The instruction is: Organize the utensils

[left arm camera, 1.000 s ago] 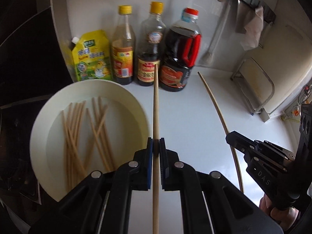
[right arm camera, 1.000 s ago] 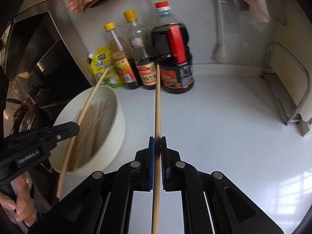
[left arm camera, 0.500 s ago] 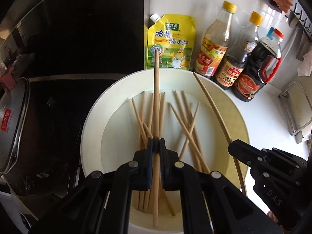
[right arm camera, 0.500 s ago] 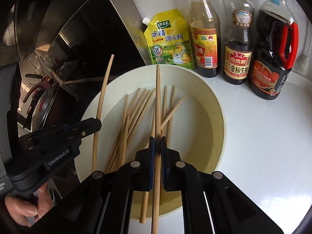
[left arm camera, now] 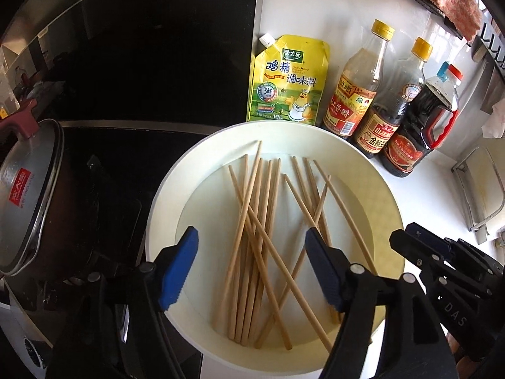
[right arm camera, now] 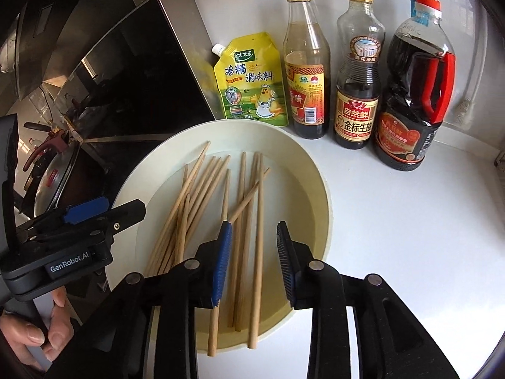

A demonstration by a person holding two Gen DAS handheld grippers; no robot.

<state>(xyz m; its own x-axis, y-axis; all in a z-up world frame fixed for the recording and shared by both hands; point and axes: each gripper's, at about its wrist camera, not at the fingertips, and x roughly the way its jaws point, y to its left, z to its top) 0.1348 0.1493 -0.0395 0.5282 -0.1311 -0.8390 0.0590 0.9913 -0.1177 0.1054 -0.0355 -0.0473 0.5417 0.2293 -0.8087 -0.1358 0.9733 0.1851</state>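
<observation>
Black plastic arms fill the bottom of both wrist views and run out of frame. The left gripper hangs over the bowl with its blue pads wide apart and still spreading, nothing pinched between them. The right gripper is also opening, its gap narrower, and presses on nothing. Beneath both lie the chopsticks, loose and crossed in the cream bowl; the pile's near ends are partly hidden behind the pads. In the right view one stick's near end pokes over the bowl's near rim. At that view's left edge, fingers grip a handle marked "GenRobot.AI"; the other tool reads "DAS".

White counter lies open to the right of the bowl. On the left the bowl sits close to the dark stove, where a lidded pot with a red label is cut off at the edge.

Beyond the bowl, along the wall, stand a yellow pouch printed "鸡精 调味料", two yellow-capped bottles, the second reading "自然鲜 金标生抽", and a red-handled jug whose label is too small to read. The first bottle's label is only partly legible.
</observation>
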